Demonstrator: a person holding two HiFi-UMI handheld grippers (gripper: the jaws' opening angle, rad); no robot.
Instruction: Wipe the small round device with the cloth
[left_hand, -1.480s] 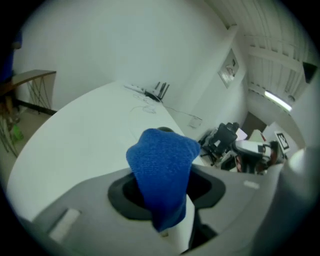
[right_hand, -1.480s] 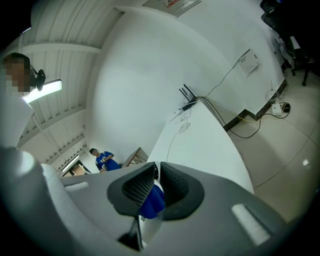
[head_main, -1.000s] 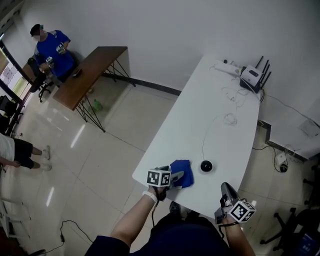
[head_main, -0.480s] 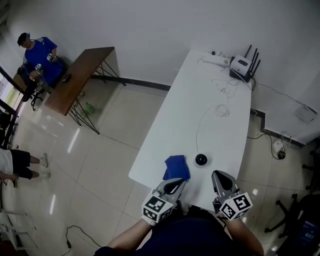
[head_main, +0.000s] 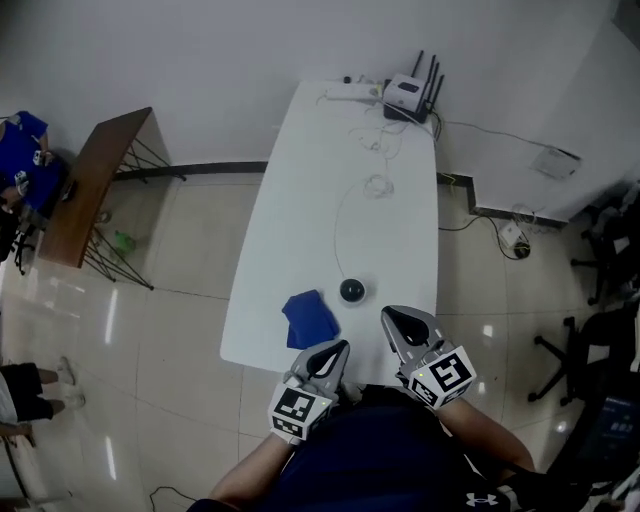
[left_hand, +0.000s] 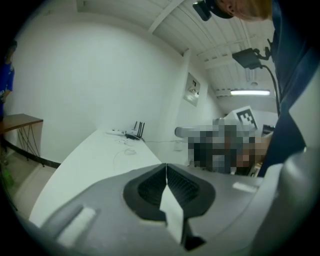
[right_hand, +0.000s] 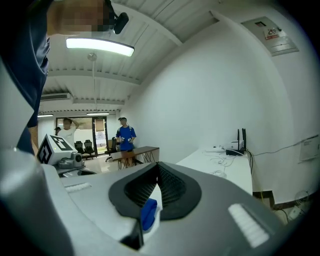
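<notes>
The small round black device (head_main: 351, 291) sits near the front end of the long white table (head_main: 300, 200), with a thin cable running away from it. The crumpled blue cloth (head_main: 310, 318) lies just left of it, free of both grippers. My left gripper (head_main: 337, 350) hangs at the table's near edge, just below the cloth, with its jaws shut on nothing (left_hand: 166, 166). My right gripper (head_main: 391, 317) hovers right of and below the device, also shut and empty (right_hand: 158, 166). A sliver of blue (right_hand: 148, 213) shows through the gap under its jaws.
A router with antennas (head_main: 405, 92), a white power strip (head_main: 345, 92) and coiled white cable (head_main: 376, 185) lie at the table's far end. A brown desk (head_main: 85, 190) and people stand to the left. Office chairs (head_main: 605, 330) are on the right.
The left gripper has let go of the cloth, pulled back to the table's near edge and shut its jaws. The right gripper has moved up beside it. The head view has swung.
</notes>
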